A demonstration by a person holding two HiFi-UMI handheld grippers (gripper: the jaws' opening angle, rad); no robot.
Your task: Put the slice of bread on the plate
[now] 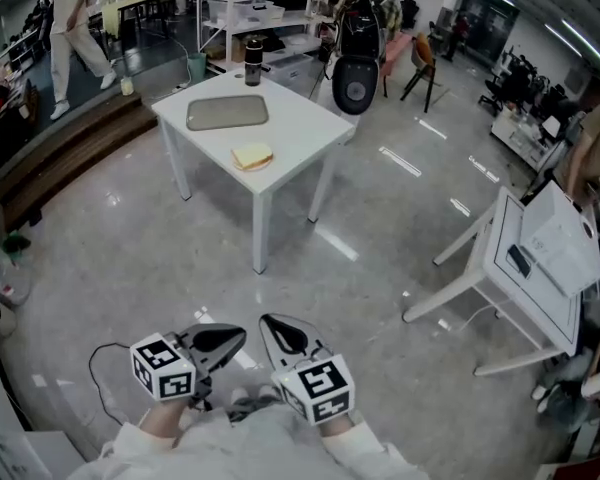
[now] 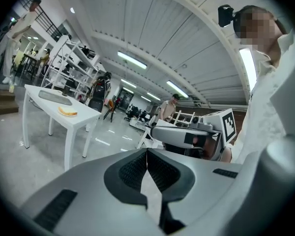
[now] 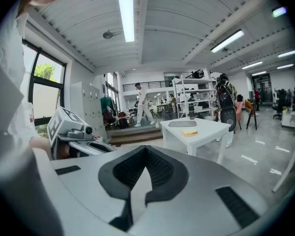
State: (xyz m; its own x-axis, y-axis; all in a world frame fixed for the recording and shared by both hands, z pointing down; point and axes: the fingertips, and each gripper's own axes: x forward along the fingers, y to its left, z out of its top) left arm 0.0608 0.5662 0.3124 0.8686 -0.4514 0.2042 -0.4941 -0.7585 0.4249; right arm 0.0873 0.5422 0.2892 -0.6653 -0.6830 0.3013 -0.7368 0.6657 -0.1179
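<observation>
Left gripper [image 1: 238, 335] and right gripper [image 1: 267, 321] both squeezed fully together, nothing in either, side by side down low over the floor, well apart from the white table [image 1: 310, 128]. Slice of bread [image 1: 252, 156] over by the table's near corner, maybe already sitting on a small plate [image 1: 256, 167], too tiny to say for sure. Grey tray [image 1: 227, 113] further back toward the far edge, apart from the bread. Dark bottle [image 1: 253, 61] at the far corner.
</observation>
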